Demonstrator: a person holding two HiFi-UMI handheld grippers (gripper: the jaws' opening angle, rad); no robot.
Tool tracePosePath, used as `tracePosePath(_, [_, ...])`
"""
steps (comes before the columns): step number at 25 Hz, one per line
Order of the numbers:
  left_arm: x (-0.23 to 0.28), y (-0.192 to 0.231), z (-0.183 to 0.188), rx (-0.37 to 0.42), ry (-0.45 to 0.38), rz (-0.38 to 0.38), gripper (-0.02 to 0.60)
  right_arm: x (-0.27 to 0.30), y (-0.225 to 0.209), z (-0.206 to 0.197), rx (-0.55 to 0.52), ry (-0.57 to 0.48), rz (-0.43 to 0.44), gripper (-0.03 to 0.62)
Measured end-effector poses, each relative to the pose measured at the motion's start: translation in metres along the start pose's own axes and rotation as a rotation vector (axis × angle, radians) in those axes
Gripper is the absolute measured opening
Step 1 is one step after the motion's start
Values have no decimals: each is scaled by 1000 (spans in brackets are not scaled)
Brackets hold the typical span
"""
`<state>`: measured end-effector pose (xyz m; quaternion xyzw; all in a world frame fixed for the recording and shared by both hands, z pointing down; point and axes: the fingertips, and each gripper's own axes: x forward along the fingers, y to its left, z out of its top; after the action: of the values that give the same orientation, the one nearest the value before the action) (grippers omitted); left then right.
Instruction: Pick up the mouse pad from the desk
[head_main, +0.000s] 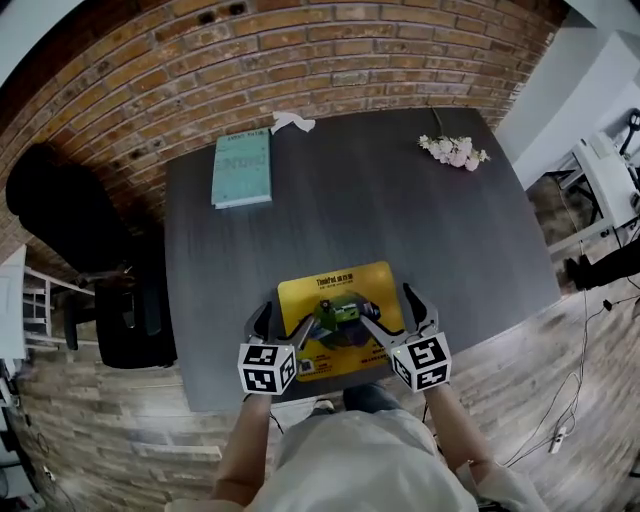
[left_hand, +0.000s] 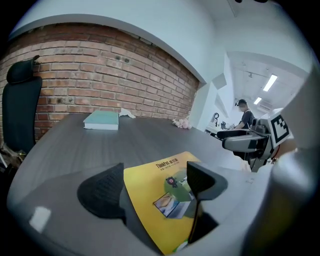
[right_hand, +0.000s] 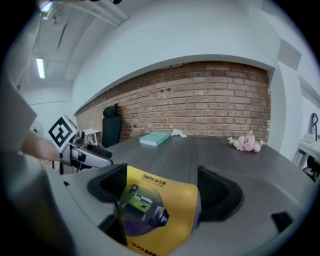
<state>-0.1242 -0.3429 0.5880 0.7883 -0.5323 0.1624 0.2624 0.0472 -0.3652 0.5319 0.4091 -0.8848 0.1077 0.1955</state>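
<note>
The yellow mouse pad (head_main: 332, 286) lies at the worktop's (head_main: 350, 200) 6 o'clock edge. The left hand-held gripper (head_main: 282, 325) at the pad's 8 o'clock corner and the right hand-held gripper (head_main: 392, 315) at its 4 o'clock corner both have jaws spread wide, with the pad between them. A book (head_main: 242, 168) sits at 11 o'clock, flowers (head_main: 453, 150) at 1 o'clock.

In the head view, my left gripper (head_main: 285, 322) and right gripper (head_main: 390, 308) covered the near corners of the mouse pad (head_main: 335, 290). In both gripper views its near edge ran out of sight beneath the gripper itself. The cover print on the book (head_main: 242, 168) was too small to read.
</note>
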Motion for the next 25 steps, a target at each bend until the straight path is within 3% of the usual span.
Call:
tracePosePath(15, [75,29,-28,72,206,23,403,87,-47,-51,-46,222,110,414])
tracePosePath(25, [89,34,-40,128,246,60,407,110,-53,-87,-73,352,153,414])
